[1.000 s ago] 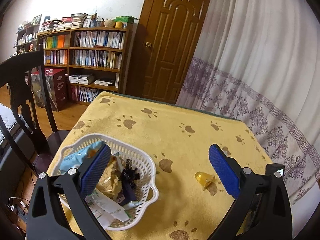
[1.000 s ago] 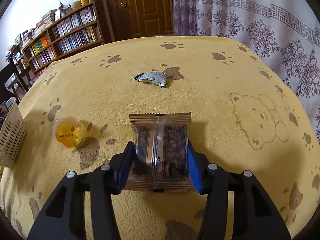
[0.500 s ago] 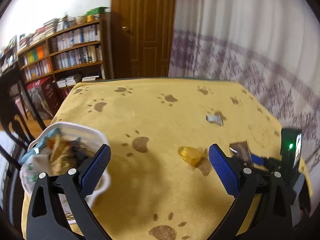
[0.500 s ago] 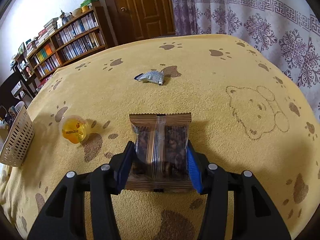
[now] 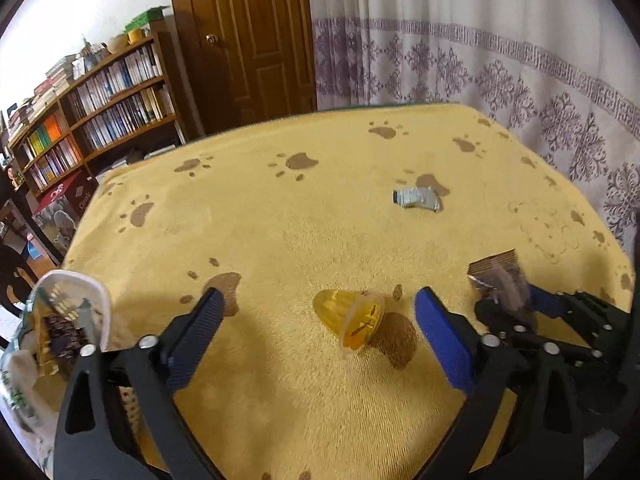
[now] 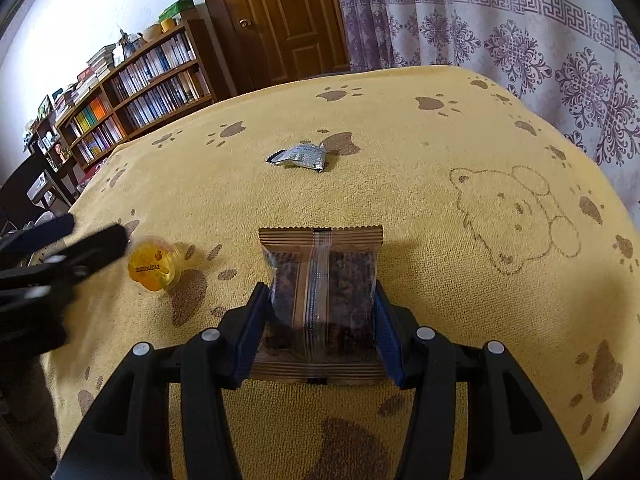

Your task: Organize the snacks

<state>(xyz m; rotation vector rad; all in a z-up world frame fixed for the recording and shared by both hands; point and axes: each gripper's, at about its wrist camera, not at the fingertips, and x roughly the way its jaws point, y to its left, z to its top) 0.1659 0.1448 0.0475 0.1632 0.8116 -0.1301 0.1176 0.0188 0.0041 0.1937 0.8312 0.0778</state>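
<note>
Our right gripper (image 6: 320,312) has its blue fingers (image 6: 252,332) clamped on the sides of a brown snack packet (image 6: 320,300) with a clear window showing dark pieces, held above the bench (image 6: 440,240), which is covered by a yellow paw-print cloth. Our left gripper (image 5: 320,332) has its fingers (image 5: 196,328) spread wide apart with nothing between the pads; a yellow jelly cup (image 5: 352,320) lies tipped on its side on the cloth between them, touching neither. A crumpled silver wrapper (image 5: 418,199) sits farther out, well apart from the cup. At the left edge a white basket (image 5: 76,284) holds other snacks. From the left wrist view, the right gripper and its packet appear just beside our left gripper's right finger.
</note>
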